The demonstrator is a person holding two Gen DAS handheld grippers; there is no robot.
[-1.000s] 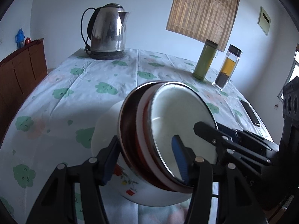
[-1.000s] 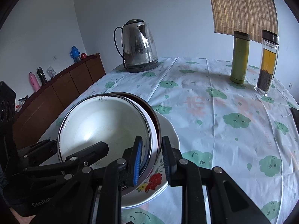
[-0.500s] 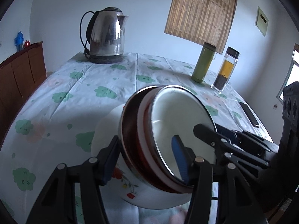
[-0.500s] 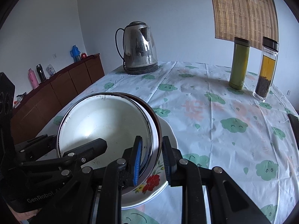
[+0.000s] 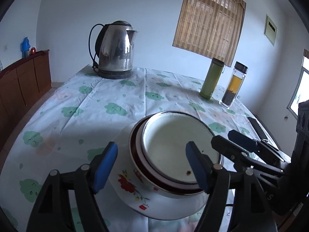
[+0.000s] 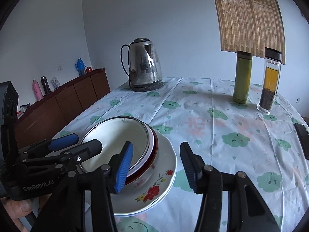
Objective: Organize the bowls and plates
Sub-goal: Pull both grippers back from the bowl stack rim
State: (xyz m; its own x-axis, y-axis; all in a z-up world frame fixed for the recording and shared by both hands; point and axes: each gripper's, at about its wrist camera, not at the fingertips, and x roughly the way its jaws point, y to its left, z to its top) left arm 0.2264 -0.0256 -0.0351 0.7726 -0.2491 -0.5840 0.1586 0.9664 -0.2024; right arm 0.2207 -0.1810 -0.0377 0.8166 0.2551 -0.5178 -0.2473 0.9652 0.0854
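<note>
A stack of nested bowls (image 5: 173, 147) (image 6: 119, 135), white inside with a dark red rim band, sits on floral white plates (image 5: 135, 189) (image 6: 160, 176) at the near edge of the table. My left gripper (image 5: 151, 166) is open, its blue pads on either side of the stack's near rim. My right gripper (image 6: 156, 166) is open, its left pad by the bowls' right rim, its right pad over the cloth. Each gripper also shows in the other's view: the right one (image 5: 241, 143), the left one (image 6: 63, 141).
The table has a white cloth with green clouds (image 6: 212, 119). A steel kettle (image 5: 115, 50) stands at the far left. A green flask (image 6: 242, 77) and a tea bottle (image 6: 269, 81) stand at the far right. A phone (image 6: 303, 141) lies at the right edge. A wooden sideboard (image 6: 58, 108) stands left.
Both grippers have opened and let go of the bowls. The stack has gone from tilted in their grip to resting level on the plates. Both grippers have drawn back a little.
</note>
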